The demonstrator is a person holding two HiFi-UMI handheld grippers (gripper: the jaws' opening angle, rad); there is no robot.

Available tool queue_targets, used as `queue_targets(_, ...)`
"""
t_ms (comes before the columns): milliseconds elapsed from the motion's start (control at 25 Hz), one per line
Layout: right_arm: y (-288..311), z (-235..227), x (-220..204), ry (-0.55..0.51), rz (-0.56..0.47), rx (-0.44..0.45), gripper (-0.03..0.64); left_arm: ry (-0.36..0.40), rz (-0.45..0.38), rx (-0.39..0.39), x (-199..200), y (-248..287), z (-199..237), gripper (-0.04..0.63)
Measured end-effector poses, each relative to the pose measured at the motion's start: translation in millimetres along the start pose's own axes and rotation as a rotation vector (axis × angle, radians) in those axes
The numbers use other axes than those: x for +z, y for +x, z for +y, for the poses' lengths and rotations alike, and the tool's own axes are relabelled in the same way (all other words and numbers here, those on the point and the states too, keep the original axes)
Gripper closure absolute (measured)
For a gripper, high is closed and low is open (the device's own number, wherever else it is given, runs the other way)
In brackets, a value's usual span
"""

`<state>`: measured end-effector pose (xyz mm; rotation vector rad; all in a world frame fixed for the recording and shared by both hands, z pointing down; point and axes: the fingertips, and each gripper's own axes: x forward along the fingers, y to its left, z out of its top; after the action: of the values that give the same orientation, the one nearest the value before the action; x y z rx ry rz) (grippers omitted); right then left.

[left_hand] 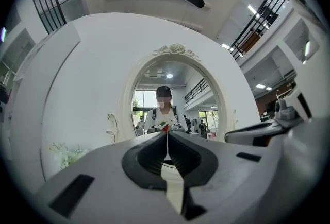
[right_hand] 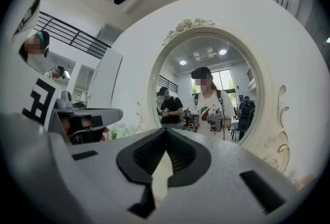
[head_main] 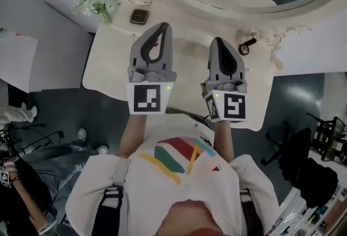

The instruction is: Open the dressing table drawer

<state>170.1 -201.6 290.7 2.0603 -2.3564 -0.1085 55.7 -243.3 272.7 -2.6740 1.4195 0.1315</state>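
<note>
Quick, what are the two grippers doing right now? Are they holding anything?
Left gripper: closed, holding nothing.
Right gripper: closed, holding nothing.

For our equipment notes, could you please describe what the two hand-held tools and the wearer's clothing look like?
The left tool and right tool are grey, tapering shells with black ridged pads inside. Each carries a white cube printed with black square markers and a small green light. The person wears a white short-sleeved T-shirt with coloured stripes, plus dark shoulder straps.
</note>
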Motion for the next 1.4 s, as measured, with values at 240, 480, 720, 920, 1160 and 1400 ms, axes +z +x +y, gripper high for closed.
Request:
queue_targets(240, 4.8, 11.7, -1.1, -0.003, -0.007, 0.042, 0.617, 0.012, 0.008, 0.031, -3.6, -2.3, 9.7, 0.588)
queue_targets(480, 8.8, 17.2, -5.1, 0.008, 0.009, 0.077, 0.617, 0.024, 0.088, 0.043, -22.8, 1.3, 23.3, 0.586)
queue_targets(720, 14.4, 34.1, -14.6, 0.013, 0.025, 0.105, 0.617, -0.032, 0.089, 0.062, -42.7, -4.2, 50.9, 0.471)
queue_targets(920, 19.3, 48.6, -22.8, 0.000, 0.049, 0.146, 0.617, 0.037, 0.080, 0.160, -80.7, -13.6, 86.6, 0.451)
queue_targets(1160, 21.8, 64.3, -28.5, -0.012, 0.060, 0.181, 0.617, 0.055, 0.222, 0.199, -153.0, -23.2, 111.7, 0.451)
queue_targets(1400, 23.4, 68.6, -32.4, -0.033, 0.083, 0.193, 0.617, -0.006, 0.365, 0.220, -225.2, -27.4, 125.2, 0.451)
